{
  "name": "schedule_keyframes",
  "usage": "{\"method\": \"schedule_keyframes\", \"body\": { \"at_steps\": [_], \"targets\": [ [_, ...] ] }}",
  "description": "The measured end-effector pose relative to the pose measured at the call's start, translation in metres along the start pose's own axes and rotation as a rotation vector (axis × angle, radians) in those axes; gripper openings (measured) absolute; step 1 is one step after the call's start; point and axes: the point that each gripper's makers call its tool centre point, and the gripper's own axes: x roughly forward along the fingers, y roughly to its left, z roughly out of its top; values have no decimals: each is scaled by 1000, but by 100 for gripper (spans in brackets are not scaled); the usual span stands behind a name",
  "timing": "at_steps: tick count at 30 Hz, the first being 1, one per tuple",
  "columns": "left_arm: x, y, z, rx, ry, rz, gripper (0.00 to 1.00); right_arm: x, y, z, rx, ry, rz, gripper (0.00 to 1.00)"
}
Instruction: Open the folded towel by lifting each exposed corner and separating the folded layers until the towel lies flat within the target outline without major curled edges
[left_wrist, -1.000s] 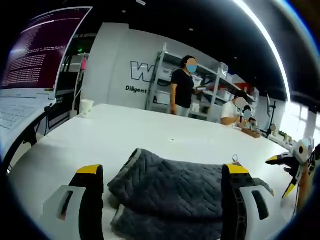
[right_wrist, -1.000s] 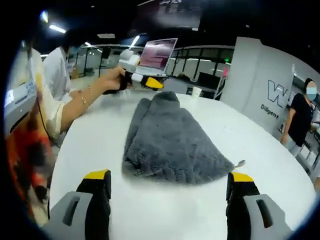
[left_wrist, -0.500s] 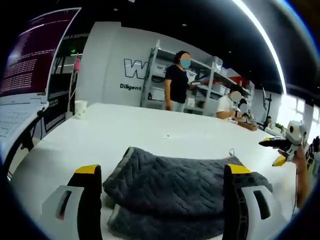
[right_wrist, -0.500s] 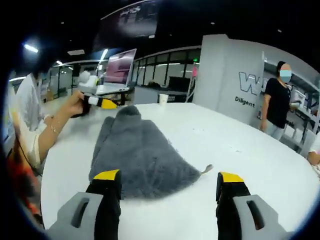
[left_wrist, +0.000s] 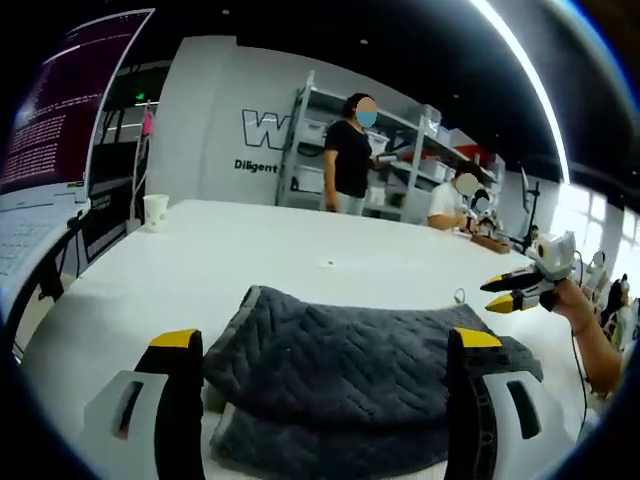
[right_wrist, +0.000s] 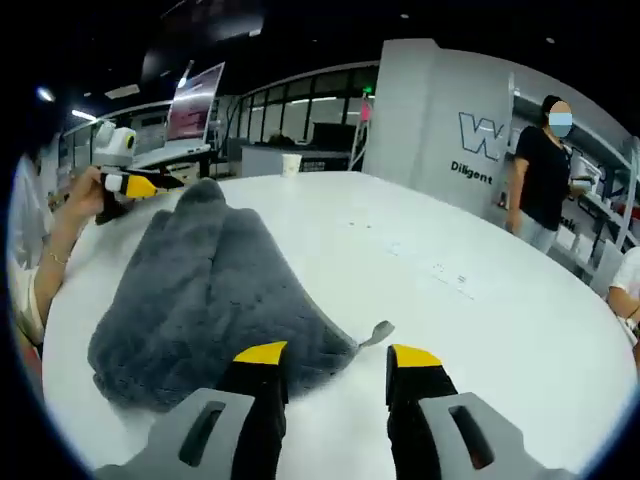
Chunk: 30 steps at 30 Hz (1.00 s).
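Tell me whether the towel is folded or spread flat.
Folded. The grey towel lies in stacked layers on the white table, its hanging loop sticking out.

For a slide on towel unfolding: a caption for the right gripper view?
Right gripper, jaws apart, nears the folded grey towel's corner on the white table.

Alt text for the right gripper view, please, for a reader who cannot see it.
A folded grey towel lies on a white table, and the right hand-held gripper hovers, jaws apart, at the corner with a small loop tag. The left hand-held gripper sits at the towel's far end; a person stands behind.
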Motion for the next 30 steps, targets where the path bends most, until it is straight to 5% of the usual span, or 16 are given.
{"method": "schedule_keyframes", "body": {
  "at_steps": [12,30],
  "targets": [
    [0,0,-3,-5,18,-8,99,32,-8,-7,8,-14,25,5],
    [1,2,-7,-7,39,-1,99,33,-14,-3,-62,-34,-36,0]
  ]
}}
